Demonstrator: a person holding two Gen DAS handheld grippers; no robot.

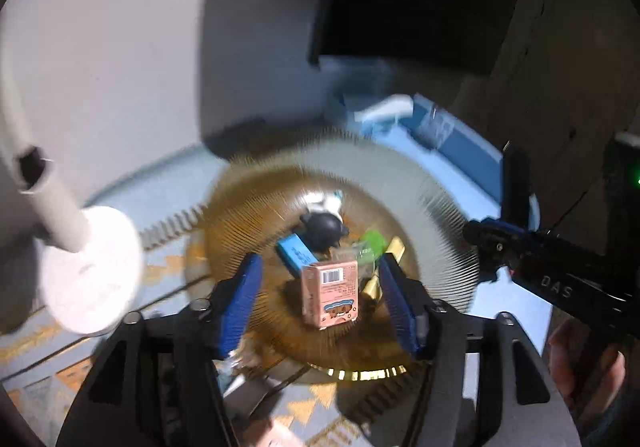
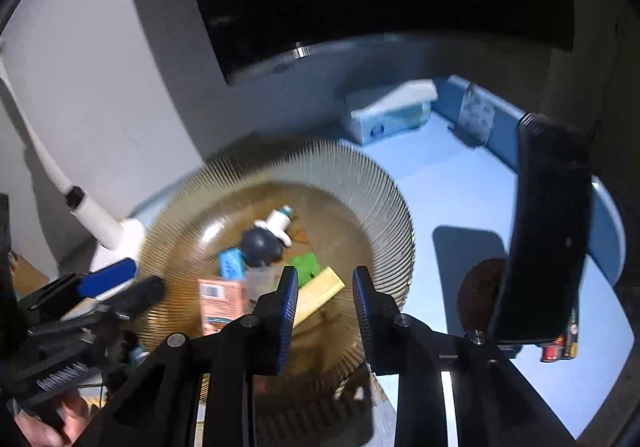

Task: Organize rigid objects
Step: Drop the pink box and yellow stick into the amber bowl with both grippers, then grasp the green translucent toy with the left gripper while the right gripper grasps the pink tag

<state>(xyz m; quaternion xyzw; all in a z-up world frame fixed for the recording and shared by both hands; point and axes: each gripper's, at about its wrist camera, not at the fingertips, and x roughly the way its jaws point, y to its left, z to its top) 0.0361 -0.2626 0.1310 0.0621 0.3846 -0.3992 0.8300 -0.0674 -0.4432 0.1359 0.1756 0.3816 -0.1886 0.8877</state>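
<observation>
The pink box (image 1: 330,294) sits in the ribbed brown glass bowl (image 1: 440,183), between the blue pads of the left gripper (image 1: 320,297). The pads stand apart and do not touch the box. The right gripper (image 2: 326,303) hangs over the near side of the bowl with its jaws apart and nothing between them. A yellow block (image 2: 320,293) lies just past its left finger. In the bowl there is also a small blue box (image 1: 294,255), a dark round toy (image 1: 325,229), a white bottle (image 2: 276,223) and a green thing (image 2: 306,265). The bowl is on a light blue table (image 2: 448,183). A white lamp stand (image 1: 86,267) is to the left. A tissue box (image 2: 388,109) is far back. A black phone (image 2: 544,235) stands to the right.
</observation>
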